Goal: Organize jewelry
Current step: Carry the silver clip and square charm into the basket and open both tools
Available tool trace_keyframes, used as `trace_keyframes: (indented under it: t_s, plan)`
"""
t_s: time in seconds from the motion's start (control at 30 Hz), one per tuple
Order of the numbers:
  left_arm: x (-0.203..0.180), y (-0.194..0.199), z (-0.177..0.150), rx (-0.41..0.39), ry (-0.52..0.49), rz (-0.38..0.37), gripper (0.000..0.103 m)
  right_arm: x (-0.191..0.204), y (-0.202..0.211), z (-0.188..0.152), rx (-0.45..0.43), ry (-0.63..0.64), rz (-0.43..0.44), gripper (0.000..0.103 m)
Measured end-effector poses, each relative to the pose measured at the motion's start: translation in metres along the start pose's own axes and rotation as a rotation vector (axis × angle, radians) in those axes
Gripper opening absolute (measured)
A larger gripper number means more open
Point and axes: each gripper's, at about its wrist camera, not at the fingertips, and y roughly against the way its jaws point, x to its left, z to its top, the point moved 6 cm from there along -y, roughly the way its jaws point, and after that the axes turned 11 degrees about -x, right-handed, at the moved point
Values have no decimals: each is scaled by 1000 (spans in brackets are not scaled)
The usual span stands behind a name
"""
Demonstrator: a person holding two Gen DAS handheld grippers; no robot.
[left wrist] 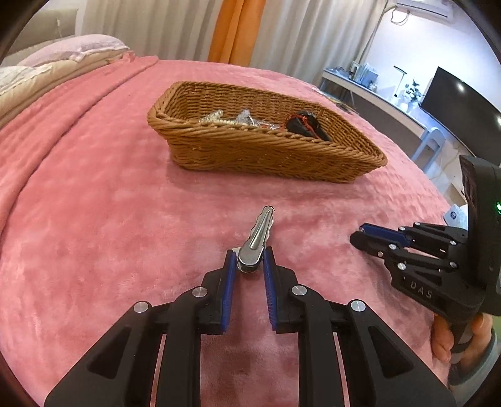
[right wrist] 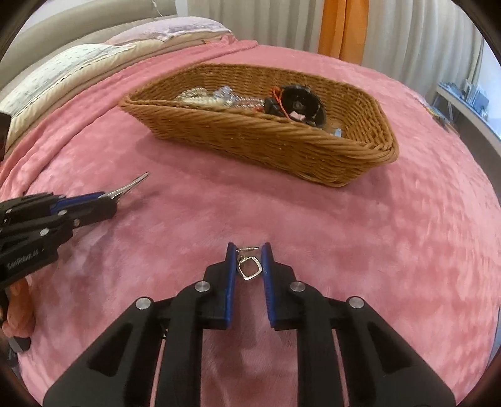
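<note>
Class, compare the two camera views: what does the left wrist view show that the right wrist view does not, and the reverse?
Only the left wrist view shows the dark screen on the desk, and the hair clip's full length in the left gripper. Only the right wrist view shows the earring between the right gripper's pads and the blue-patterned pillow. Both show the basket of jewelry, the pink blanket and the orange curtain.
</note>
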Motion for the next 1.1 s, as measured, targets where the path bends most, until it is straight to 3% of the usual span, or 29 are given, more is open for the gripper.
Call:
trace_keyframes:
  t_s: [0.33, 0.5, 0.6, 0.73, 0.83, 1.1]
  plan:
    - [-8, 32, 18, -116, 5, -19, 16, -2, 57, 15, -132, -40, 20, 14]
    - [-17, 57, 59, -208, -10, -12, 16, -7, 94, 65, -251, -36, 12, 14]
    - [-21, 63, 97, -269, -21, -12, 16, -15, 96, 97, -299, -6, -49, 14]
    - [-20, 50, 134, -305, -35, 11, 16, -28, 75, 134, -317, -35, -45, 14]
    - [-15, 28, 153, -304, -23, 14, 16, -38, 34, 163, -290, -83, -16, 14]
    - [11, -43, 160, -221, 2, 37, 16, -50, -54, 183, -154, -167, 33, 14]
